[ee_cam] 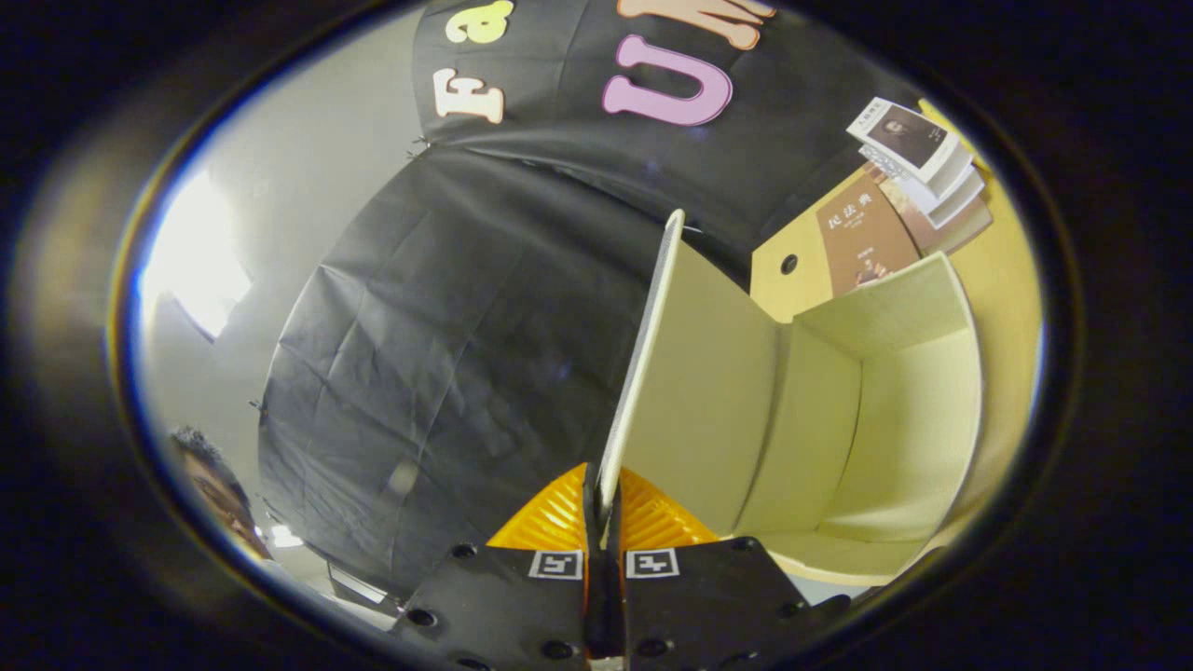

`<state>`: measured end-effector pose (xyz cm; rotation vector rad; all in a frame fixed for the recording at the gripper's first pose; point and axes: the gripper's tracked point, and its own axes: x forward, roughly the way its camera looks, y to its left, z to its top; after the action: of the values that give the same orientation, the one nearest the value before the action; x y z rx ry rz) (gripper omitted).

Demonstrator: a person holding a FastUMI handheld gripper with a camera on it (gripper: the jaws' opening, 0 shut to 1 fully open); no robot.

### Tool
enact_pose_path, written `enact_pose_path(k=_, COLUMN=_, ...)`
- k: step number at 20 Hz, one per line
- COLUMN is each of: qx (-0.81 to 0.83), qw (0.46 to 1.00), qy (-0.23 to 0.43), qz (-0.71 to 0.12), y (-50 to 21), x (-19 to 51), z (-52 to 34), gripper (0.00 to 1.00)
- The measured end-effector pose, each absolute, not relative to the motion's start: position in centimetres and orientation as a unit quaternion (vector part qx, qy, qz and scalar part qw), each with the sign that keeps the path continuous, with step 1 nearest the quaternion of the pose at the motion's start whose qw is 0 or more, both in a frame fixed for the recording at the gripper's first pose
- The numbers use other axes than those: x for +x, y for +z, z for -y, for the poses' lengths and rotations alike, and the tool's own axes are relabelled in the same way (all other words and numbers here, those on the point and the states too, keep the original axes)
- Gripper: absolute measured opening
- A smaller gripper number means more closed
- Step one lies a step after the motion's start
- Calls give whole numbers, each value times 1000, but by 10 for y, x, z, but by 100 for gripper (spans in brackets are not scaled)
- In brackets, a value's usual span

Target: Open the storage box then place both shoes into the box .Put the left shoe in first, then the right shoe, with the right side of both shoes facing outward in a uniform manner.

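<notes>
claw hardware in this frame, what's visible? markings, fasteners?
The claw has two wide, flat finger bodies, each carrying a small square black-and-white fiducial tag near its inner front corner and round screw holes along its edges. The fingers ahead are ribbed and taper forward. No cables visible.

Black creased cloth wall point(447, 354) is hanging across most of the bkgd, folds running down it. Pale yellow wooden tabletop point(1011, 270) is lying off to one side w/ a small dark round hole point(789, 264) in it. Brown paperback book point(865, 238) is lying flat on that top; stack of white-edged books point(923, 154) is sitting just beside it, partly overlapping. Bright light patch point(191, 261) is glaring on grey wall.
</notes>
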<state>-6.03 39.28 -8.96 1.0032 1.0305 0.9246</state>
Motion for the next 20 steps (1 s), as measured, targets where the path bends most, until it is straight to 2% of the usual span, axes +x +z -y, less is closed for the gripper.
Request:
enact_pose_path(k=6, qx=424, qw=655, qy=427, qz=-458, y=-86, x=-61, z=-442, gripper=5)
enact_pose_path(k=14, qx=387, qw=681, qy=436, qz=-444, y=-92, x=-57, z=-465, gripper=33)
enact_pose_path(k=20, qx=363, qw=709, qy=433, qz=-423, y=-90, x=-52, z=-443, gripper=63)
